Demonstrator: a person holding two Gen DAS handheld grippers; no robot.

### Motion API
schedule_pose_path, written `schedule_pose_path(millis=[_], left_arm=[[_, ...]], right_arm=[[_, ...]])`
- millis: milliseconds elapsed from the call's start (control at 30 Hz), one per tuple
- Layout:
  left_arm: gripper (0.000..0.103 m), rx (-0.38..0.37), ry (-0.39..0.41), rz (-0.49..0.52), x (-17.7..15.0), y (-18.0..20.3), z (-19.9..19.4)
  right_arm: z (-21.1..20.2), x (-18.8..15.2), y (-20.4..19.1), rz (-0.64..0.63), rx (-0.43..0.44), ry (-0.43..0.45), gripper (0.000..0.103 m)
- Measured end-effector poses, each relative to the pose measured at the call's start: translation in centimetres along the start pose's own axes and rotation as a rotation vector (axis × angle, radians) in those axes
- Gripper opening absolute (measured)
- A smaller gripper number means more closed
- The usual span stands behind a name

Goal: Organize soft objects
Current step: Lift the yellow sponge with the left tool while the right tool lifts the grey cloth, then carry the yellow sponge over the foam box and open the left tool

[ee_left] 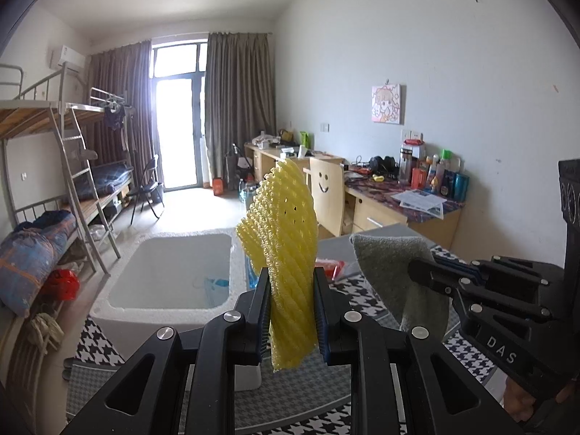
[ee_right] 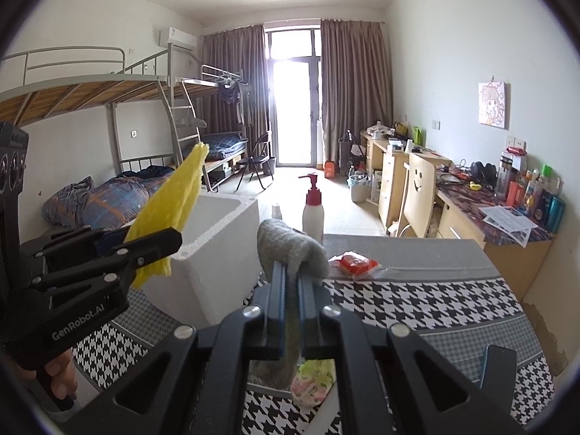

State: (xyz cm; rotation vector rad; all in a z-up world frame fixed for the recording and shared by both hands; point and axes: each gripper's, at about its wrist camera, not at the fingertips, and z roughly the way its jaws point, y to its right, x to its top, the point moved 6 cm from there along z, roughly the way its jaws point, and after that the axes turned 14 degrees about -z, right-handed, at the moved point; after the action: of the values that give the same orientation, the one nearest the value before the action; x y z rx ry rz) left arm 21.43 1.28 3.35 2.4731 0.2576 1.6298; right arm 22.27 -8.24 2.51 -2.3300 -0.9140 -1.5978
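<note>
"DAS" on right tongs (ee_left: 431, 275); "GenRobot.AI" on left tongs (ee_right: 159, 243).

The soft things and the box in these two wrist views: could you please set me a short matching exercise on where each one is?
Things:
1. yellow foam net
2. grey towel
3. red packet
4. white foam box

Places:
A. lying on the table
B. clamped in the right gripper
C. standing left of the table
D. clamped in the left gripper

Pairs: 1-D, 2-B, 3-A, 4-C.

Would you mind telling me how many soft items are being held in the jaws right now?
2: the yellow foam net sits clamped in the left gripper, and the grey towel in the right gripper. More soft things may be hidden inside the white foam box.
</note>
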Motion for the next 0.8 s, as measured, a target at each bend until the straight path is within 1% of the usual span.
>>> schedule_pose_path(millis=[133, 300, 800], left_arm=[[0.022, 0.004, 0.013, 0.005, 0.5, -0.1, 0.0], [0.022, 0.015, 0.014, 0.006, 1.2, -0.2, 0.7], [0.022, 0.072, 0.014, -0.009, 2.4, -2.4, 2.1]], right_arm=[[0.1, 0.5, 0.1, -0.008, 0.005, 0.013, 0.008], [0.8, 1.2, 0.2, -0.012, 0.002, 0.008, 0.008], [2.3, 2.6, -0.5, -0.027, 0.026, 0.008, 0.008]])
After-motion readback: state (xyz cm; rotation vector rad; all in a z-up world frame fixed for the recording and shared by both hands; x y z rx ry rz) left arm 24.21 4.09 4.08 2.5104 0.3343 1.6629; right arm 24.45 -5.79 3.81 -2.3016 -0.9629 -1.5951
